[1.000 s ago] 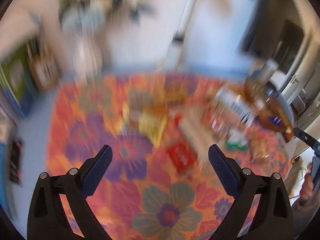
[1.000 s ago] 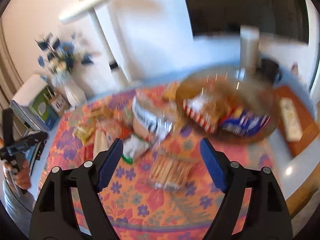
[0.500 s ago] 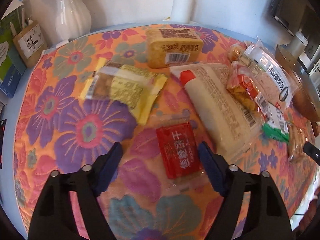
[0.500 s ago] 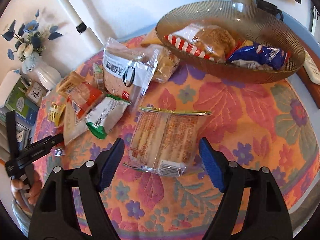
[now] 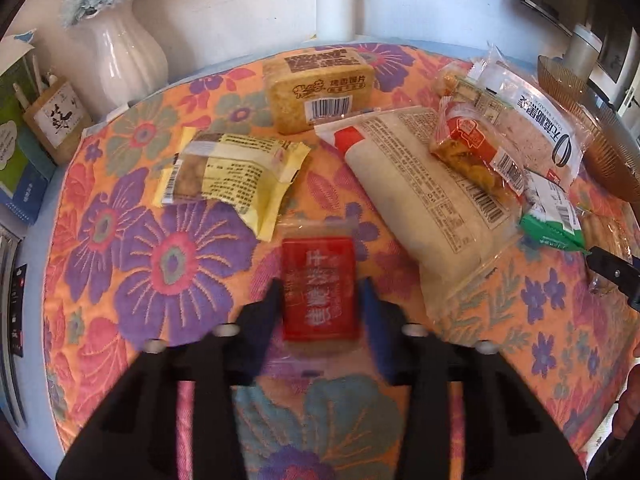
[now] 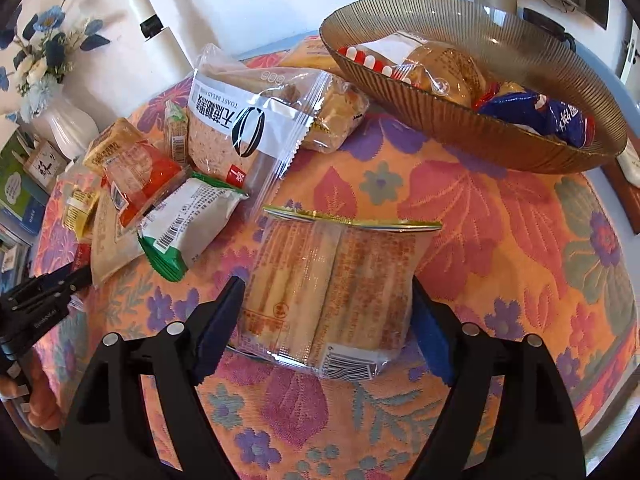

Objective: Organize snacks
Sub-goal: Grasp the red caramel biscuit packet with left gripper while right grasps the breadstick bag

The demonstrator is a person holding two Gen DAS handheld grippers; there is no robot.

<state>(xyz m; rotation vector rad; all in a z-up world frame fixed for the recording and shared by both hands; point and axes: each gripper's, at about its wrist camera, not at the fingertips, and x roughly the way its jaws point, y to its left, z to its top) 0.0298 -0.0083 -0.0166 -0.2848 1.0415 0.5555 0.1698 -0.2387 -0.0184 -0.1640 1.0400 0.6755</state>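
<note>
A small red snack packet (image 5: 319, 289) in a clear wrapper lies on the flowered tabletop (image 5: 168, 256), low and centre in the left wrist view. The left gripper (image 5: 320, 300) has just closed its fingers (image 5: 272, 308), which now press the packet's two long sides. At ten o'clock from it lies a yellow-wrapped snack (image 5: 236, 178), at twelve o'clock a tan rusk pack (image 5: 322, 90), and at two o'clock a long white pack (image 5: 428, 196).

In the right wrist view, the right gripper (image 6: 326, 316) straddles a clear pack of biscuit sticks (image 6: 332, 292); its fingers (image 6: 220, 320) stand wide, just beside the pack's edges, and whether they touch it is unclear. A ribbed amber bowl (image 6: 440, 108) already holding snacks sits at one o'clock, and a toast bread bag (image 6: 248, 128) at eleven o'clock.
</note>
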